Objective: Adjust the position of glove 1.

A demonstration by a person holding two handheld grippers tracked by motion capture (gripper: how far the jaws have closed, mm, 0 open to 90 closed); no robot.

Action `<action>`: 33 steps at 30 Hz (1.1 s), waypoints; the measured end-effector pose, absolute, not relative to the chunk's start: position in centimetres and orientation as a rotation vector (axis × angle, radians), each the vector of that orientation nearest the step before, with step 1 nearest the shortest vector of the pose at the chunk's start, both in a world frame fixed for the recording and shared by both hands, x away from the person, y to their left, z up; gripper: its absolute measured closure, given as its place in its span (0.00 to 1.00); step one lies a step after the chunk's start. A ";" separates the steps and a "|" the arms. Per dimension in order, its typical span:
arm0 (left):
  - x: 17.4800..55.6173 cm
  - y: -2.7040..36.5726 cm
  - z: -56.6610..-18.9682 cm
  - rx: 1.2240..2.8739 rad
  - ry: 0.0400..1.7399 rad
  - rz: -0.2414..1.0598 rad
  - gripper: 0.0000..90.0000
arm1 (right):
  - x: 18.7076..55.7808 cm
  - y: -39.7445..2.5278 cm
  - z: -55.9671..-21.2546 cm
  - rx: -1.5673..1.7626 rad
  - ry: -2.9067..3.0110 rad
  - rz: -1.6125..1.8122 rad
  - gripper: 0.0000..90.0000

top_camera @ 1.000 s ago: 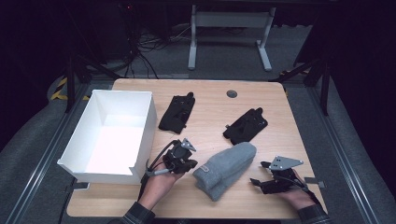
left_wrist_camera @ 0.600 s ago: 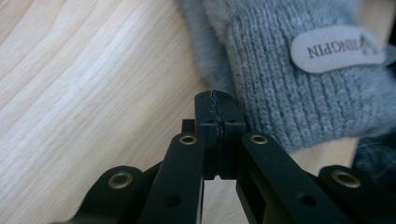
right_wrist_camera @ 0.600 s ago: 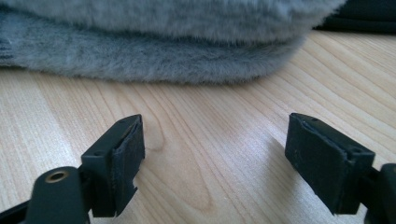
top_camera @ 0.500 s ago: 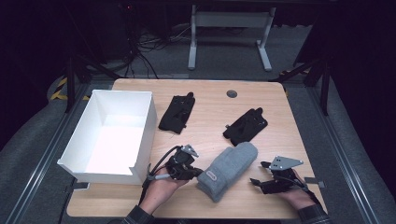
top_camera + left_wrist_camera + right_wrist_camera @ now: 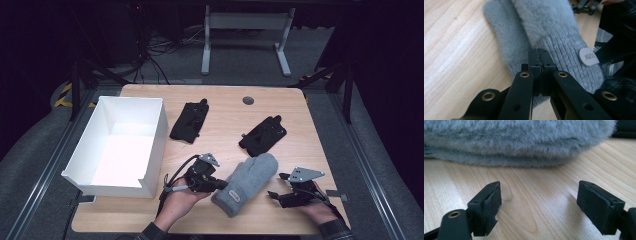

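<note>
One mitten [image 5: 246,183], cuff edge under left tongs [image 5: 539,53]

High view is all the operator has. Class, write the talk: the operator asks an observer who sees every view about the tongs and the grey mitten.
Operator: Are the left tongs open?
Observer: No. In the left gripper view they are shut, tips on the mitten's ribbed cuff; whether they pinch fabric I cannot tell.
Operator: And the right tongs?
Observer: The right gripper view shows them open, bare table between them, the mitten's fluffy side ahead, untouched.
</note>
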State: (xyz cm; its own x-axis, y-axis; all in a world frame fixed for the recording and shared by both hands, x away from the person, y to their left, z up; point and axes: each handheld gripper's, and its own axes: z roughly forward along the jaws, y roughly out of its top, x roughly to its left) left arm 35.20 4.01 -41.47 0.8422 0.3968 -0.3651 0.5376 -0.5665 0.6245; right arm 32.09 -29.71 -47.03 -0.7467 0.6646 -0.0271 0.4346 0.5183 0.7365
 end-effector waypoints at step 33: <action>40.0 -1.4 -40.2 2.240 0.626 -0.041 0.19 | 32.1 -29.7 -47.0 0.918 2.460 1.066 0.23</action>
State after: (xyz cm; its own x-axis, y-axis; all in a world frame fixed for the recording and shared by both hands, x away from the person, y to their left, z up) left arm 40.01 -1.42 -40.23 0.8776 0.4238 -0.2243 0.4493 -0.5634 0.6934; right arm 32.08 -29.69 -47.03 -0.7481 0.6632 -0.0251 0.4352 0.5188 0.7358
